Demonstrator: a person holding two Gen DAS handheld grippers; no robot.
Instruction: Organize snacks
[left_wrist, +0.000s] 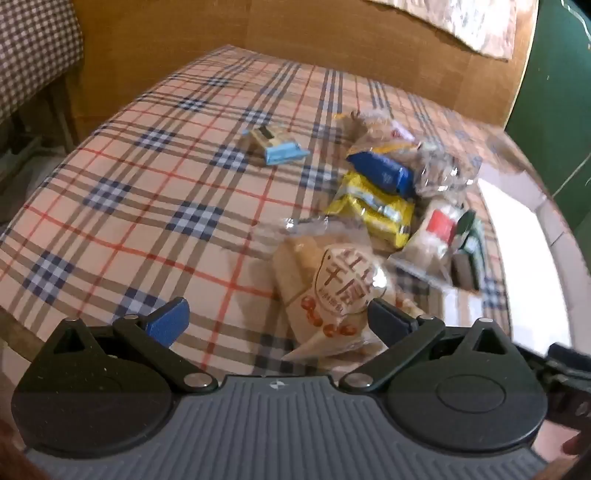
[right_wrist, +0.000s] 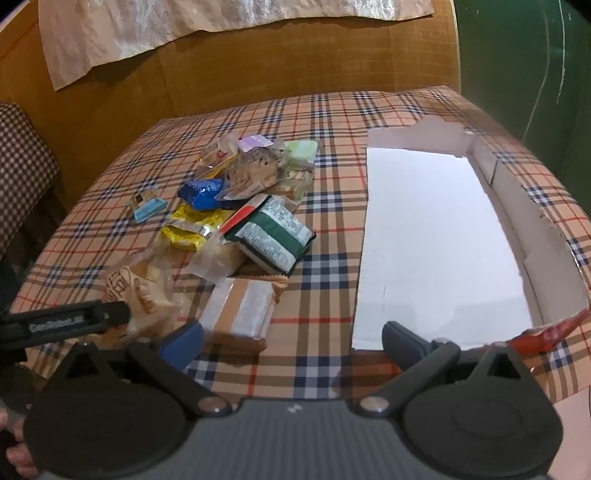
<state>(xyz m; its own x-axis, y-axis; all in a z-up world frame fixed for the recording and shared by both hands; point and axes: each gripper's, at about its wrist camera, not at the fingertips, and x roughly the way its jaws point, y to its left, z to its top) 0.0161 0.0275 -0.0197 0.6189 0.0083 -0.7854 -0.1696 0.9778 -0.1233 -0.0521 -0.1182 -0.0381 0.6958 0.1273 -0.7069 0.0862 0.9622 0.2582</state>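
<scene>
A pile of wrapped snacks lies on the plaid tablecloth (left_wrist: 122, 206). Nearest my left gripper (left_wrist: 277, 317) is a clear bread bag with red print (left_wrist: 332, 291), which reaches between the open jaws without being gripped. Behind it lie a yellow pack (left_wrist: 373, 210), a blue pack (left_wrist: 384, 170) and a small light-blue bar (left_wrist: 280, 151) lying apart. My right gripper (right_wrist: 291, 339) is open with nothing between its fingers, above the cloth between a tan-banded white pack (right_wrist: 240, 314) and a shallow white box (right_wrist: 436, 240). A green-and-white pack (right_wrist: 273, 236) tops the pile.
The white box has torn cardboard walls (right_wrist: 517, 206), and a red wrapper (right_wrist: 546, 332) sits at its near corner. A brown wall (right_wrist: 295, 59) and a green panel (right_wrist: 524, 55) stand behind the table. A checked cushion (left_wrist: 33, 48) sits to the left. The left gripper's body (right_wrist: 62, 321) shows in the right wrist view.
</scene>
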